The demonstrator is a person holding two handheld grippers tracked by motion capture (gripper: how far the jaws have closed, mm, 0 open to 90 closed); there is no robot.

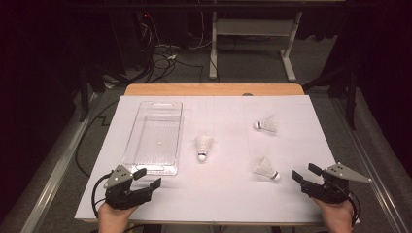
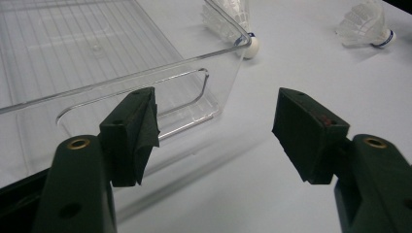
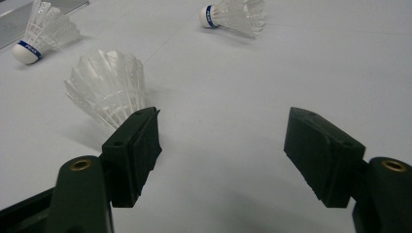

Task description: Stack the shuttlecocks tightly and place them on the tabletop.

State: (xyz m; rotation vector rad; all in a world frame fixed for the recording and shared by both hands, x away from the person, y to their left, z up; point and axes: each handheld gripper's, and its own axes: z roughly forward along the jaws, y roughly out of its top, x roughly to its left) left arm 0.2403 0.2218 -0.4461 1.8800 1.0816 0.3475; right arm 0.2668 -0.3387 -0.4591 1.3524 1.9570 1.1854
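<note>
White shuttlecock (image 1: 266,169) lies flat, cork toward right claw (image 1: 307,175); both claws gape empty.

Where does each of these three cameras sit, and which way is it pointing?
High view: above the person's side, looking forward and down on the table; both hands, left gripper and right gripper show.
Left gripper view: rides the left gripper, facing the clear bin between its open jaws.
Right gripper view: rides the right gripper, facing the nearest shuttlecock between its open jaws.
Shared: both gripper views see the middle shuttlecock.
</note>
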